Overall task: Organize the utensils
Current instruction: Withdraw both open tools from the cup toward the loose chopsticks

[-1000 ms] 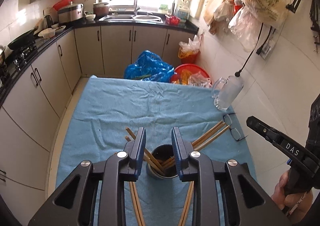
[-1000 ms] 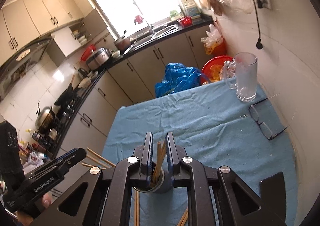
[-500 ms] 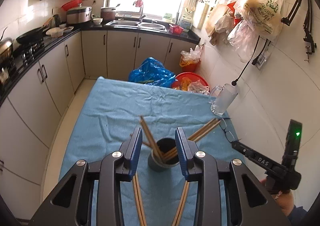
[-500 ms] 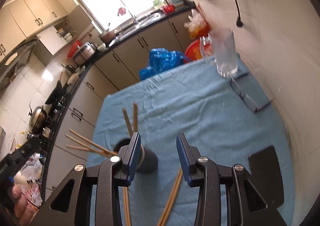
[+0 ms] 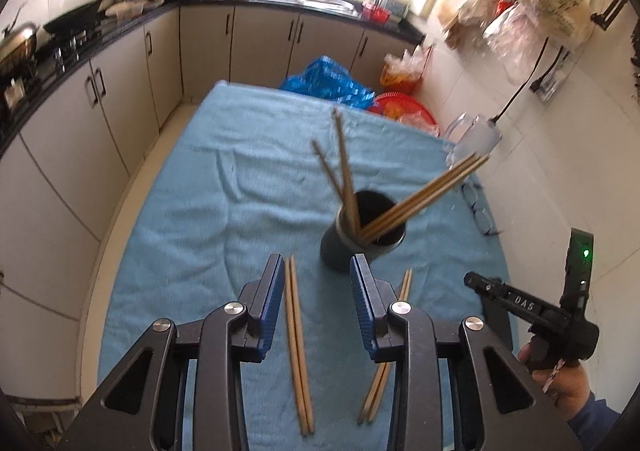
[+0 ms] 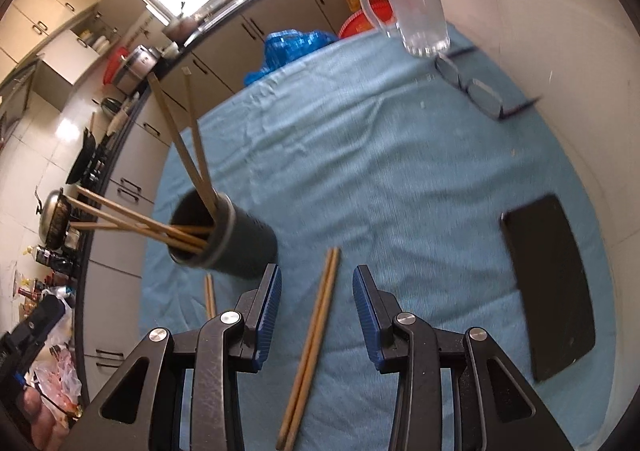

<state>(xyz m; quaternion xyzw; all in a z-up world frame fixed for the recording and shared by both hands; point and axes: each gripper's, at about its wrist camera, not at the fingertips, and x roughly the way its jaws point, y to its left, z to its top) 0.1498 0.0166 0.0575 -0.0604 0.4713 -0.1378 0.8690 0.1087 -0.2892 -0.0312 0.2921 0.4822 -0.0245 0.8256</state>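
A dark cylindrical holder point(image 5: 362, 235) stands on the blue cloth with several wooden chopsticks leaning out of it; it also shows in the right wrist view point(image 6: 236, 241). My left gripper point(image 5: 318, 297) is open and empty above a chopstick pair point(image 5: 298, 347) lying flat on the cloth. My right gripper point(image 6: 316, 305) is open and empty over another pair point(image 6: 312, 343), which also shows in the left wrist view point(image 5: 386, 351). The right gripper appears at the right of the left wrist view point(image 5: 532, 309).
A glass mug point(image 6: 416, 15) and eyeglasses point(image 6: 476, 89) lie at the far right by the wall. A black flat object point(image 6: 548, 291) lies on the cloth at right. The blue cloth point(image 5: 224, 187) covers the table; cabinets point(image 5: 60, 123) stand left.
Both grippers have pulled back from the holder and opened wider. The right gripper let go of chopsticks into the holder. Each gripper now hangs over a flat pair on the cloth.
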